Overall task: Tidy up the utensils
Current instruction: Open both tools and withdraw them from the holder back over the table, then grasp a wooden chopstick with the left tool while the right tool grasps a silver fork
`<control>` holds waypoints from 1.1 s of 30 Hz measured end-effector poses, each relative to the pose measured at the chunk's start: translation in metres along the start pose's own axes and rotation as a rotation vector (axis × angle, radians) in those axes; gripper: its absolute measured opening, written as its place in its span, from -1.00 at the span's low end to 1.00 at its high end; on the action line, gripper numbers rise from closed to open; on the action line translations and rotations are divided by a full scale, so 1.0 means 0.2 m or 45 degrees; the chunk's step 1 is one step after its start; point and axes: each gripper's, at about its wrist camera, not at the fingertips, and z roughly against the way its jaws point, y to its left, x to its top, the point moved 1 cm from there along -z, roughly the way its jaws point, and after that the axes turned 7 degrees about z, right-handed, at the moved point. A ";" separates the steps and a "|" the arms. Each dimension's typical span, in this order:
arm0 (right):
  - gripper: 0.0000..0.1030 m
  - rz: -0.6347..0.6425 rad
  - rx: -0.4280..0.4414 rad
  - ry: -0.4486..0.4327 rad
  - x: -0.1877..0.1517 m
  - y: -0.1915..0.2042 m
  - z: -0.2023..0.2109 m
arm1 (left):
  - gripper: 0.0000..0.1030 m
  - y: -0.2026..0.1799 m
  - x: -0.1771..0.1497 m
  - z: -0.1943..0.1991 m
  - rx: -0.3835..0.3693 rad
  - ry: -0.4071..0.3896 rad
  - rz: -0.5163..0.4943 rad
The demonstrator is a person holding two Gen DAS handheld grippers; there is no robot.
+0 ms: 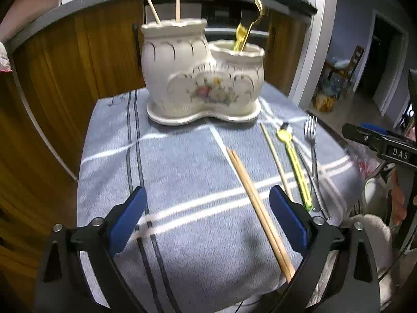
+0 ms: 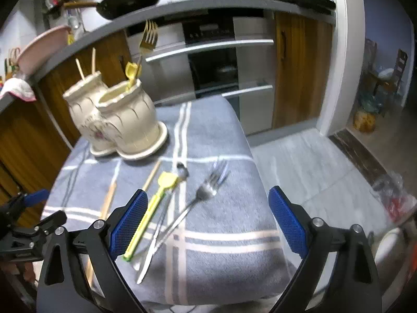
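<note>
One legible label, "DAS", on the right gripper.

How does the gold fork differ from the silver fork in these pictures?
The gold fork stands upright in the lower pot of the ceramic holder, tines up; the silver fork lies flat on the grey cloth. The gold fork is already put away; the silver fork lies loose beside a yellow utensil. Both are metal forks, and neither gripper touches them.
</note>
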 end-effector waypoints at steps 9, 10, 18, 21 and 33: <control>0.15 0.022 0.029 0.129 -0.01 0.03 -0.13 | 0.35 -0.07 -0.03 -0.12 -0.038 0.168 0.003; 0.06 0.022 0.034 0.137 -0.01 0.03 -0.14 | 0.33 -0.08 -0.03 -0.13 -0.050 0.180 -0.003; -0.26 0.016 0.055 0.207 0.01 0.06 -0.20 | 0.10 -0.14 -0.05 -0.19 0.000 0.225 -0.058; -0.27 0.004 0.069 0.235 -0.01 0.07 -0.23 | 0.07 -0.13 -0.06 -0.20 0.026 0.225 -0.082; -0.41 0.007 0.012 0.279 0.01 0.11 -0.33 | -0.61 -0.13 -0.02 -0.22 -0.014 0.215 -0.169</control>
